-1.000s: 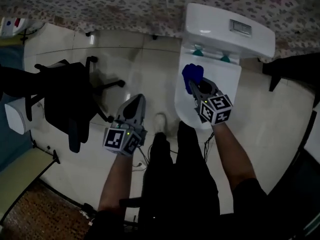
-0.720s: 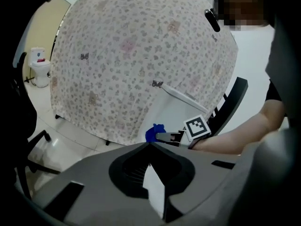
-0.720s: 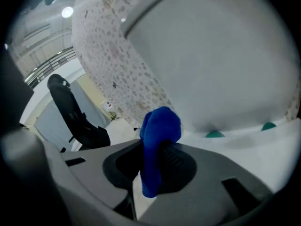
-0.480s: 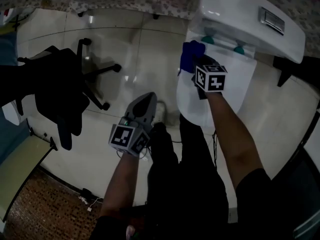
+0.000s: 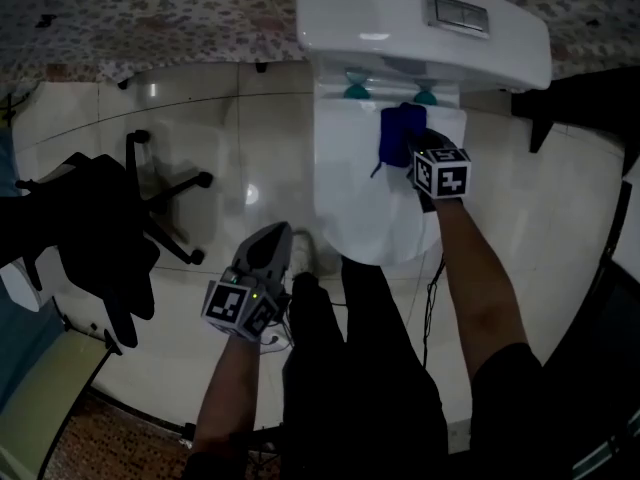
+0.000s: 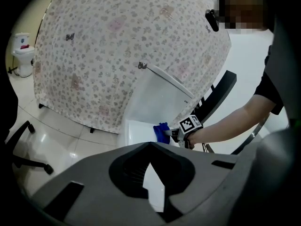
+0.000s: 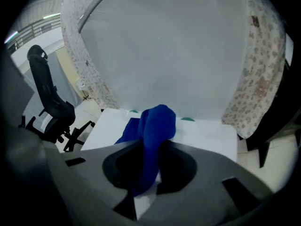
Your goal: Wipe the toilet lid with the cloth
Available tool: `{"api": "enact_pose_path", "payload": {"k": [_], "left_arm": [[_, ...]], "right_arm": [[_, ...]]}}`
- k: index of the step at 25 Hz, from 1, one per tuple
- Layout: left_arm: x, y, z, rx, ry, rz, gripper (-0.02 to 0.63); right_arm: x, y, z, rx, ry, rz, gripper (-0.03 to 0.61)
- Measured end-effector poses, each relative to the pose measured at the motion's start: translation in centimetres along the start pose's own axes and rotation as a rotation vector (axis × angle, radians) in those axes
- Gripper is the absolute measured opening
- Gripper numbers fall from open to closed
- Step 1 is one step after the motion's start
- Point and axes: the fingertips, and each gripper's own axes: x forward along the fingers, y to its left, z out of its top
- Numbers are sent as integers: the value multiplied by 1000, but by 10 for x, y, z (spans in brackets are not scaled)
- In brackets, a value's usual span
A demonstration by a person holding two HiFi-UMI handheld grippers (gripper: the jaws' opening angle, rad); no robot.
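Right tool [image 5: 412, 148], jaws clamped on the bunched blue fabric cloth [image 5: 400, 128], has crossed from the closed white plastic toilet lid [image 5: 360, 203]'s rear-left edge to its rear right; left tool [image 5: 266, 250] shut, empty, idle; advise flat pressure, overlapping strokes forward.

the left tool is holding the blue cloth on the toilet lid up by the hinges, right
Not the left one. The right tool holds the blue cloth on the lid up by the hinges; the right gripper view shows the cloth between its jaws. The left tool is shut and empty.
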Motion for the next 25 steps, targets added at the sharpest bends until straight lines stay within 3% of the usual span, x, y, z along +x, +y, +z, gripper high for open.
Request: {"api": "enact_pose_path", "payload": {"k": [8, 13, 16, 18, 21, 25], "left_arm": [[8, 7, -22, -1, 57, -13, 0], [12, 13, -25, 7, 64, -10, 0], [9, 13, -30, 5, 78, -14, 0], [7, 11, -28, 3, 65, -13, 0], [1, 10, -38, -25, 72, -17, 0], [-1, 11, -52, -60, 78, -15, 0]], "right_arm": [[-32, -92, -15, 18, 16, -162, 69], [-48, -140, -34, 21, 75, -314, 69], [-54, -149, -46, -72, 153, -409, 69], [-58, -135, -38, -131, 133, -434, 69], [-64, -66, -5, -161, -27, -328, 67], [-63, 83, 20, -229, -188, -27, 69]]}}
